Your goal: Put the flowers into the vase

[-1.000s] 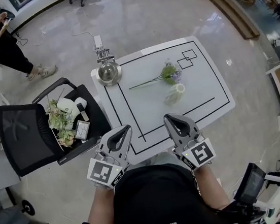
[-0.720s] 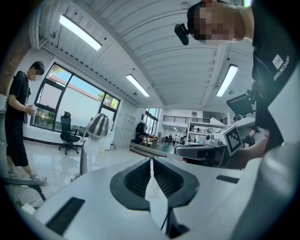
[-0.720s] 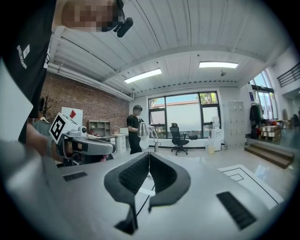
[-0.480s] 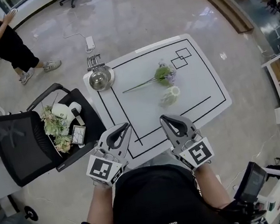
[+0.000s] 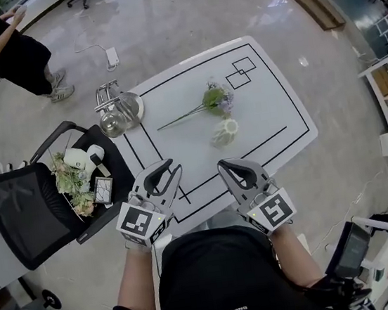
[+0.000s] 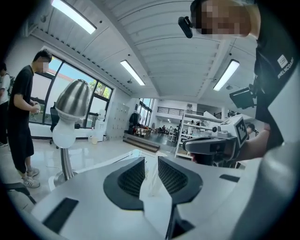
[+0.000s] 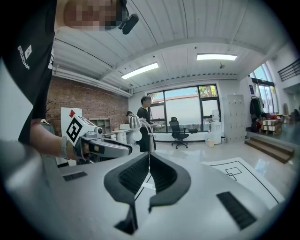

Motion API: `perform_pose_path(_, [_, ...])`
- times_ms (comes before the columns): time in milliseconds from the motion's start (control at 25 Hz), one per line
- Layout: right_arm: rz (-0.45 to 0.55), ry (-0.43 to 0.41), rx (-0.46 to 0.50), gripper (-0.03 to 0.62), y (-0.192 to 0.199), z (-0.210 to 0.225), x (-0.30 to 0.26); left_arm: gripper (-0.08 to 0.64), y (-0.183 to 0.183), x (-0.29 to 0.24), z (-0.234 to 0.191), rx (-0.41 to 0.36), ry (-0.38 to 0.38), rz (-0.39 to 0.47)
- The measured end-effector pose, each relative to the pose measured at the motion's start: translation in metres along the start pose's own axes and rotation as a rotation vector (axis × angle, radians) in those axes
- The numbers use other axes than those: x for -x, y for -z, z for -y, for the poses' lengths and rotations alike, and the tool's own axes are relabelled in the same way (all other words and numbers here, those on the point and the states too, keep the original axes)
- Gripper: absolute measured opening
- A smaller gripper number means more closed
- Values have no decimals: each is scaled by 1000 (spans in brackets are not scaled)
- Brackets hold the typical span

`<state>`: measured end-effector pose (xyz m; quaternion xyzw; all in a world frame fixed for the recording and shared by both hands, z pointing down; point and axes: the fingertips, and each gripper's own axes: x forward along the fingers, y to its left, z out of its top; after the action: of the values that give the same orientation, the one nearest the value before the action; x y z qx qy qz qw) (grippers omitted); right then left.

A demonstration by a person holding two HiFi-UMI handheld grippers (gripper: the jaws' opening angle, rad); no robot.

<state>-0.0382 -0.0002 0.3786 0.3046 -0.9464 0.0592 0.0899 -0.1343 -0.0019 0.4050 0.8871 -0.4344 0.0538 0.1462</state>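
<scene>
A flower [image 5: 213, 101] with green leaves, pale purple blooms and a long thin stem lies on the white table [image 5: 271, 98], stem toward the left. A small clear glass vase [image 5: 223, 132] sits just in front of it. Both grippers hover over the table's near edge, well short of the flower and vase. My left gripper [image 5: 164, 167] is open: its jaws have just been opening, and a narrow gap with nothing in it shows in the left gripper view [image 6: 151, 169]. My right gripper [image 5: 225, 166] is shut and empty, its pads together in the right gripper view [image 7: 149, 164].
A metal desk lamp [image 5: 117, 110] is clamped at the table's far left corner. A black chair [image 5: 38, 207] left of the table carries more flowers [image 5: 70, 185] and small items. A person in black [image 5: 3, 48] stands on the floor at far left.
The left gripper's jaws have parted from shut to a narrow gap. Both grippers have moved a little forward over the table's near edge, the left one more. The head view has shifted.
</scene>
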Motion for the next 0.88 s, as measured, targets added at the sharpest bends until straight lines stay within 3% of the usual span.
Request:
perform_pose_path(480, [-37,25,-32,11,23,43,17,110,25,-87,-29,-50,44,-121])
perform_pose_path(680, [-118,52,-56,11,39,60,22,127,47,-121,-42,-46,53,-177])
perform_pose_path(880, [-89,36,-115,11,44,71,20,160,67,-156,-57,-63,52,-227])
